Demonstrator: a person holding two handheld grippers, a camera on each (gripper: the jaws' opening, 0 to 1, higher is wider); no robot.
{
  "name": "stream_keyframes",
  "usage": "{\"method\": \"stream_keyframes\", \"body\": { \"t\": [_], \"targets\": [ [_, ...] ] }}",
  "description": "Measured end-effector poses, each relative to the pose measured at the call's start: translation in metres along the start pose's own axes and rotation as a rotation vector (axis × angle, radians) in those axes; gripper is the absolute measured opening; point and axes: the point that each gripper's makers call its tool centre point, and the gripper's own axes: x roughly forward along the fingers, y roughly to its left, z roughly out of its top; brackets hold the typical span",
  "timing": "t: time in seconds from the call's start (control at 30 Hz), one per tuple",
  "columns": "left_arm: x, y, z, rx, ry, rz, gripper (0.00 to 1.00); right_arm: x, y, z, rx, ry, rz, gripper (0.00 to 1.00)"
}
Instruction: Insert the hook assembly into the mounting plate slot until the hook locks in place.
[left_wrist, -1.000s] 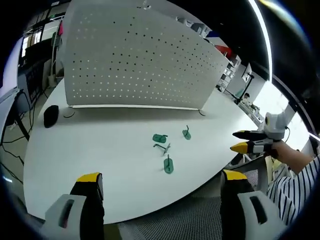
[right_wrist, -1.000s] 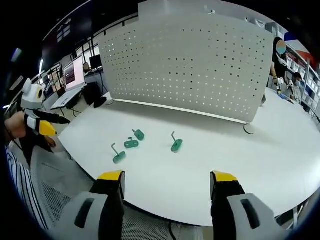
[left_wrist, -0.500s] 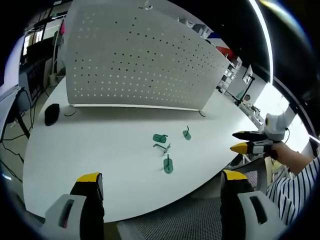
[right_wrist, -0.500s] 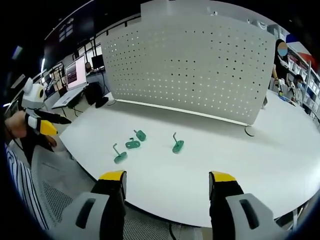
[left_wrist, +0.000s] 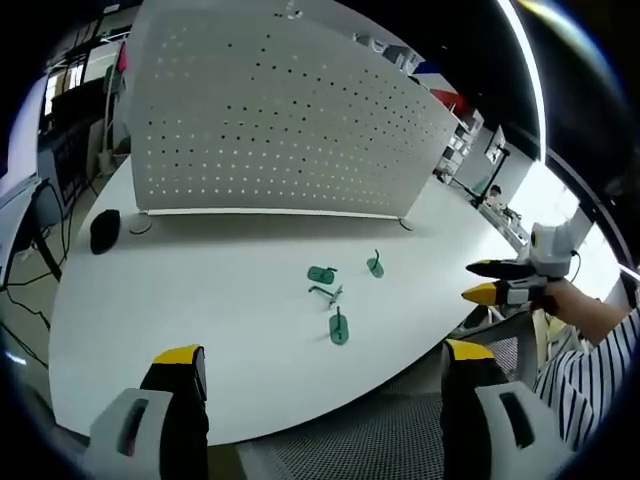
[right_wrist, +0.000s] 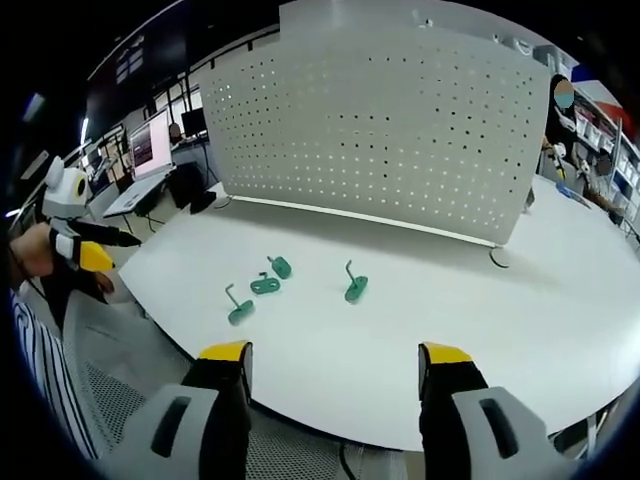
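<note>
White tabletop, perforated mounting plate upright at its back. 4 green hook parts lie loose mid-tabletop, well apart from plate. Left hand-held gripper and right hand-held gripper both spread, holding nothing, at near edge.

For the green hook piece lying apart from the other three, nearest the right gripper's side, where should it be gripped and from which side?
Probably by its thin upright stem, coming down from above with the right gripper. That green hook piece rests on its flat base on the white table, with the stem standing up free, and nothing crowds it. The flat base sits flush on the table, so it likely offers the jaws little edge.
</note>
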Motion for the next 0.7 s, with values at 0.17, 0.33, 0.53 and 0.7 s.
{"method": "stream_keyframes", "body": {
  "t": [0.17,0.33,0.53,0.7],
  "targets": [
    [-0.0012,0.0034,0.0015,-0.001,-0.009,0.006,1.00,0.0006,-0.0024,0.0017,-0.013,0.003,-0.004,0.63],
    [-0.0005,0.0052,0.0003,-0.003,-0.003,0.011,1.00,0.0021,-0.0016,-0.0005,-0.007,0.002,-0.009,0.63],
    [0.0003,0.0043,-0.0011,-0.004,-0.002,0.009,1.00,0.0044,0.0006,-0.0039,0.009,0.001,-0.007,0.59],
    [0.0013,0.0045,-0.0038,-0.002,0.009,0.007,1.00,0.0072,-0.0043,0.0029,0.011,-0.037,-0.033,0.52]
  ]
}}
